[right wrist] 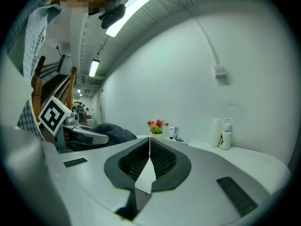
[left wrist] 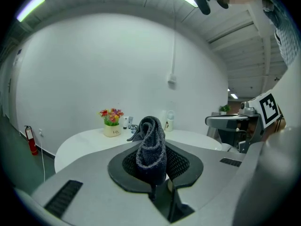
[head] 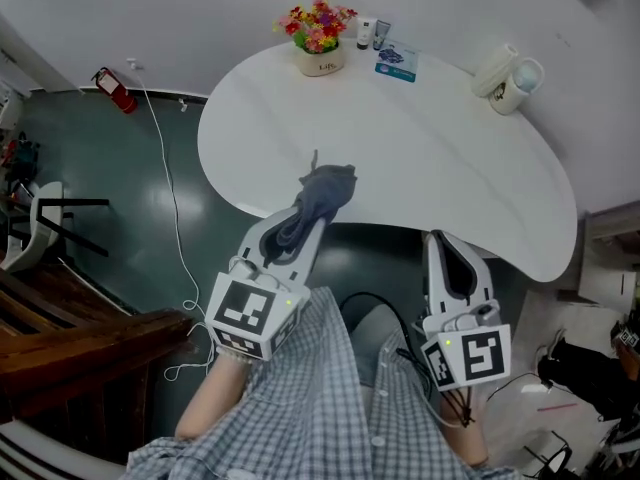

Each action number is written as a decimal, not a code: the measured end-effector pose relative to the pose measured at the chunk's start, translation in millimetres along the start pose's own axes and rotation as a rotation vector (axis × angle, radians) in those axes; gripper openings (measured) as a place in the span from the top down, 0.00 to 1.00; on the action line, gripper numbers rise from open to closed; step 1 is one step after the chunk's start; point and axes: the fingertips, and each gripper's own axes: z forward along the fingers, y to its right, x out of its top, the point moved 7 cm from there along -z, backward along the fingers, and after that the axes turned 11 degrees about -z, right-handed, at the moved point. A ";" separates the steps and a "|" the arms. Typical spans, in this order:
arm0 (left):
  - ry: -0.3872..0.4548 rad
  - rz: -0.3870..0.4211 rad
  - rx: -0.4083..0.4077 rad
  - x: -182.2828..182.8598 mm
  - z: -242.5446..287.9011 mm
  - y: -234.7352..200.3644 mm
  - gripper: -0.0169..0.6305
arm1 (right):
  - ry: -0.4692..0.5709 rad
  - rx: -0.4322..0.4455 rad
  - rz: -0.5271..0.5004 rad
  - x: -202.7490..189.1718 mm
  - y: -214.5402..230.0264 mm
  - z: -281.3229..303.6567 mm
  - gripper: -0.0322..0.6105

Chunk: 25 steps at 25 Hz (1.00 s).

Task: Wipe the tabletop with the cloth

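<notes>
Head view: one cloth at the table's near edge, in the left gripper; right gripper off that edge; one flowerpot, two bottles far side. Left gripper view: jaws clamp the cloth. Right gripper view: jaws pressed together.

The cloth in the left tool reaches over the table.

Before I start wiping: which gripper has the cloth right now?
The left gripper: its tongs are clamped on the dark grey cloth. The right gripper has its tongs shut together on nothing.
</notes>
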 end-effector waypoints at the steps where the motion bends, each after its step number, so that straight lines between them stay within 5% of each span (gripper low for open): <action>1: -0.005 0.004 -0.003 -0.5 1.1 -2.6 0.87 | -0.003 -0.003 0.001 0.0 -1.8 2.1 0.93; 17: -0.097 0.067 -0.009 -7.7 64.3 -14.3 0.87 | -0.047 0.074 -0.010 -10.0 28.1 45.3 0.93; 25: -0.182 -0.070 -0.015 -31.3 112.3 -9.9 0.87 | -0.095 0.194 -0.017 -23.5 64.2 86.9 0.93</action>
